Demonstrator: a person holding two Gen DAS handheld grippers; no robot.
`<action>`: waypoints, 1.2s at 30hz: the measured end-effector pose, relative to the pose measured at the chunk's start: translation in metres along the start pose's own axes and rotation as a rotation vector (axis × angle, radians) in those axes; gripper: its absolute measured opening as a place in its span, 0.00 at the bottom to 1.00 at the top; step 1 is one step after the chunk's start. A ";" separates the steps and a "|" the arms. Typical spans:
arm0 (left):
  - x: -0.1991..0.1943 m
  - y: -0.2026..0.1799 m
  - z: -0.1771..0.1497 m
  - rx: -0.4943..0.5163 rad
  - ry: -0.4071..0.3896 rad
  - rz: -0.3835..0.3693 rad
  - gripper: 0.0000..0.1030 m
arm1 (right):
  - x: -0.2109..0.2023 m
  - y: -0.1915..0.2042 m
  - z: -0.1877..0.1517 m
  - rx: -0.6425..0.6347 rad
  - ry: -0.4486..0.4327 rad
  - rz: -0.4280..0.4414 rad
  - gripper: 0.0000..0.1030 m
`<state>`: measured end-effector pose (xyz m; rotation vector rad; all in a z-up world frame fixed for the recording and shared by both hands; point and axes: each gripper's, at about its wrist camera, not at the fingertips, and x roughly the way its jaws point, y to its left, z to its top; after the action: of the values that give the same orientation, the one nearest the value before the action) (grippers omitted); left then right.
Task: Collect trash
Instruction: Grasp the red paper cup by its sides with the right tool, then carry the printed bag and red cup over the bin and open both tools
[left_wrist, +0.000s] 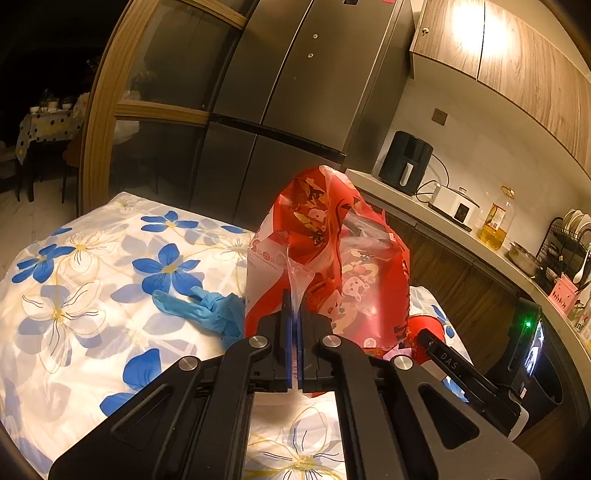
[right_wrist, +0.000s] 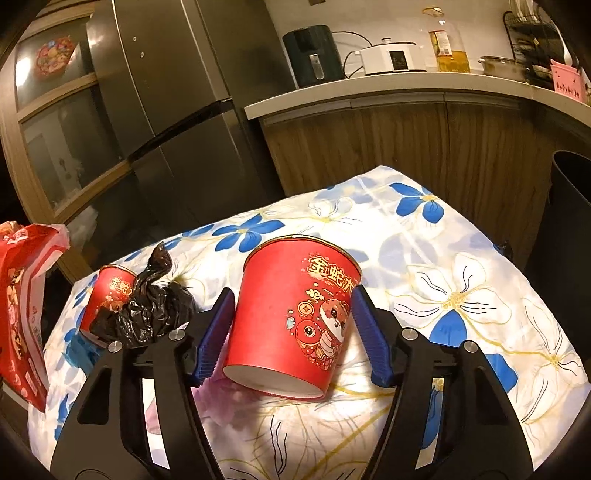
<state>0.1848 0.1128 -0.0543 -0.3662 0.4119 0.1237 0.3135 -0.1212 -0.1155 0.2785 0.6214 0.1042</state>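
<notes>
My left gripper (left_wrist: 294, 314) is shut on the edge of a red printed plastic bag (left_wrist: 332, 258) and holds it up over the flowered tablecloth (left_wrist: 92, 295). A crumpled blue glove (left_wrist: 210, 312) lies on the cloth left of the bag. The bag also shows at the left edge of the right wrist view (right_wrist: 22, 295). My right gripper (right_wrist: 291, 325) is open, its blue pads on either side of a red paper cup (right_wrist: 291, 317) with a small gap on each side. A second red cup (right_wrist: 107, 295) and a crumpled black plastic bag (right_wrist: 147, 310) lie further left.
A steel fridge (left_wrist: 288, 92) stands behind the table. A counter (right_wrist: 369, 92) holds an air fryer (right_wrist: 314, 55), rice cooker (right_wrist: 391, 57), oil bottle (right_wrist: 447, 48) and dish rack. A dark bin (right_wrist: 569, 221) stands right of the table.
</notes>
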 end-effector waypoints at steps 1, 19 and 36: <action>0.000 0.000 0.000 0.001 0.001 0.000 0.01 | -0.001 0.000 0.000 0.000 -0.001 0.002 0.60; -0.012 -0.025 -0.002 0.040 0.000 -0.018 0.01 | -0.070 -0.015 0.003 -0.008 -0.097 0.050 0.56; -0.019 -0.102 -0.013 0.113 -0.003 -0.129 0.01 | -0.162 -0.062 0.017 0.008 -0.250 0.036 0.56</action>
<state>0.1823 0.0127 -0.0251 -0.2800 0.3892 -0.0245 0.1936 -0.2131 -0.0296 0.3055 0.3691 0.0994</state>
